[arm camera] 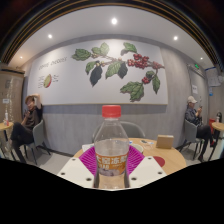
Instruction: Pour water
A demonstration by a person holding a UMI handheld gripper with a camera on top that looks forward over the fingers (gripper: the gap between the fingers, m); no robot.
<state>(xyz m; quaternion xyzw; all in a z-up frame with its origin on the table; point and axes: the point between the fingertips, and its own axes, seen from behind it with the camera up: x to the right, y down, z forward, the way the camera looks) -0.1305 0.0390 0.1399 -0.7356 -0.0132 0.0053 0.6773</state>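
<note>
A clear plastic bottle (111,150) with a red cap and a white and orange label stands upright between my gripper's (112,162) two fingers. The magenta pads (88,160) press on the label at both sides. The bottle looks lifted off the wooden table (165,158) that lies beyond the fingers. The bottle holds clear liquid in its lower part. No cup or other vessel shows.
A small green and white packet (158,160) lies on the wooden table to the right of the bottle. A chair back (163,142) stands behind the table. People sit at tables at the far left (30,115) and far right (192,112). A wall with a leaf mural (115,68) is behind.
</note>
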